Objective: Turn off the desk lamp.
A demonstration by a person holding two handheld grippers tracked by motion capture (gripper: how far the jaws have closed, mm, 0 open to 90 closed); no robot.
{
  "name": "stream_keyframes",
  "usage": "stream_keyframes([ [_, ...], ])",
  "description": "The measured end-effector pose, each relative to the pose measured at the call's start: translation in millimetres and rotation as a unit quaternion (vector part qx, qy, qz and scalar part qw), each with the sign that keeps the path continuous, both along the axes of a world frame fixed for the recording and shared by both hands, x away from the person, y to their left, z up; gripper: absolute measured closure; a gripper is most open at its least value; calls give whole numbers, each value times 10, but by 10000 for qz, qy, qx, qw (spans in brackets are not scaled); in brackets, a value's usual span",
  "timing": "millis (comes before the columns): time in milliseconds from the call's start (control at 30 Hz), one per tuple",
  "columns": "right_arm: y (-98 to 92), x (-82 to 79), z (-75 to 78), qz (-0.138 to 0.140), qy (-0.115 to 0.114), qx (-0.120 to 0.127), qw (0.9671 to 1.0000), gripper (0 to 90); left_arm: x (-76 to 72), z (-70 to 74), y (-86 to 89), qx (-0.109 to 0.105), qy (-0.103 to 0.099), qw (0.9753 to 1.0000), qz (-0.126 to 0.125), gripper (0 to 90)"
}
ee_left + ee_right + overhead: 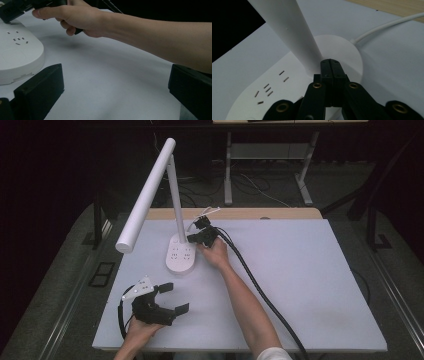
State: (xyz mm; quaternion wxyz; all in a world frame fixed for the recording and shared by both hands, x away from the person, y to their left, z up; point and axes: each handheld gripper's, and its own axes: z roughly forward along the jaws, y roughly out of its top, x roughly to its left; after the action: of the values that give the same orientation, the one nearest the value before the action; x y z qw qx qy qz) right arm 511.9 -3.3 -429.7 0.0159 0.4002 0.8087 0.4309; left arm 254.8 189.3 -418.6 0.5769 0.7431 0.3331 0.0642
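White sheeting covers the table (300, 285), with a dark floor and desk legs beyond it. A white desk lamp (172, 195) stands toward the far left of the sheet; its oval base (181, 256) carries socket slots, its post leans up from the back of the base, and its long head reaches out to the left. A white cord (384, 27) leaves the rear of the base.

The right gripper (197, 238) is at the base, just right of the post's foot. In the right gripper view its jaws are pressed together with nothing between them, their tips (331, 62) against or just over the round rear part of the base beside the post (292, 32); whether they truly touch it I cannot tell. That looks like a press on a switch or touch spot there, or the moment just before one.

The left gripper (172, 297) rests well in front of the base, near the table's near edge, jaws wide apart and holding nothing.

The lamp head shows no glow, so the press, if that is the aim, seems not yet to have taken effect; withdrawing the gripper remains.
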Motion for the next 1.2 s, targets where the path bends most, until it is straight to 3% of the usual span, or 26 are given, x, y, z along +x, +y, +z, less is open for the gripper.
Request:
stream_keyframes([
  [500, -22, -19, 38, -43, -89, -179, 9998, 900, 15, -4, 9, 7, -2, 10000, -10, 0],
  [600, -74, -28, 58, -57, -95, -42, 9999, 900, 10, -2, 8, 4, -8, 10000, -8, 0],
  [733, -149, -70, 126, -15, -141, 34, 9999, 900, 14, -4, 7, 7, -5, 10000, -9, 0],
  [1100, -348, -240, 325, 218, -355, -36, 9991, 900, 9, -5, -4, 30, 5, 10000, -10, 0],
  [1200, -443, -293, 402, 232, -369, 77, 9990, 899, 9, -7, 0, 19, 6, 10000, 0, 0],
])
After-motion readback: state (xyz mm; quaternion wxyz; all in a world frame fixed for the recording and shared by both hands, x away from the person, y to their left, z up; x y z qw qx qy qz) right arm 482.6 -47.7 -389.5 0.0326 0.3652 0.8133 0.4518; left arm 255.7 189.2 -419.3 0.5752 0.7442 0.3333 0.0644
